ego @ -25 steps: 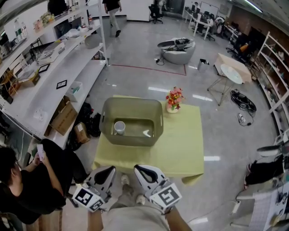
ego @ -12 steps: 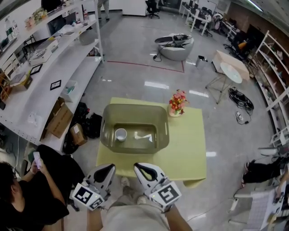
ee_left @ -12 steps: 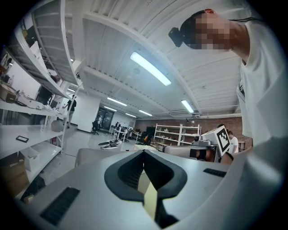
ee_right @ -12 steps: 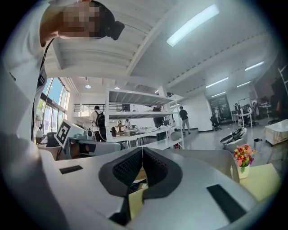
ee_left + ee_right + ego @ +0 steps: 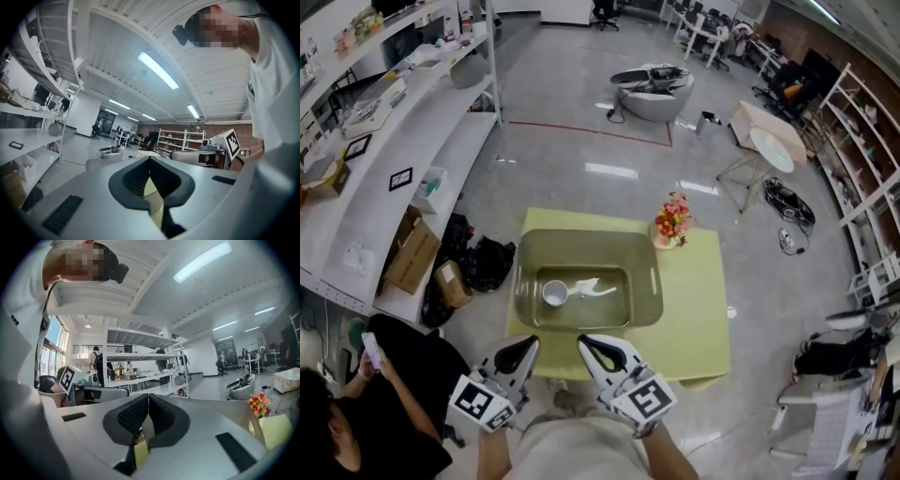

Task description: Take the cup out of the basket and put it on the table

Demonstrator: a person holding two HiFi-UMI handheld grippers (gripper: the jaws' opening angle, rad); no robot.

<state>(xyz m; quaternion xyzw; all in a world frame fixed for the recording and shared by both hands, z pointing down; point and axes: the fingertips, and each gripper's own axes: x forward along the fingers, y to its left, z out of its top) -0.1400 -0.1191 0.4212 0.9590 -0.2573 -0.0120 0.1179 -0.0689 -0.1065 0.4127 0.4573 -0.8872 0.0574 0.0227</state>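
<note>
Since the earlier frames the yellow-green table [image 5: 694,314] and the basket [image 5: 581,236] on it have drawn closer to both grippers and sit lower in the head view, while the cup [image 5: 554,293] has kept its place inside the basket. At far left, a seated person [image 5: 352,422] holds a phone beside the white shelf [image 5: 389,202], off the table's left edge. The left gripper [image 5: 523,345] hovers at the table's near edge, level, its fingers [image 5: 140,180] together with nothing between them. The white cup stands upright, mouth up, on the basket's floor in the left part, with a white scrap [image 5: 592,288] just beside it on its right. The olive basket fills the table's left half, from near the far edge almost to the near edge. The right gripper [image 5: 589,345] hovers beside the left one, apart from the basket, its fingers [image 5: 161,420] likewise together and empty. A pot of flowers [image 5: 672,219] stands at the far edge, just beside the basket's far right corner.
</note>
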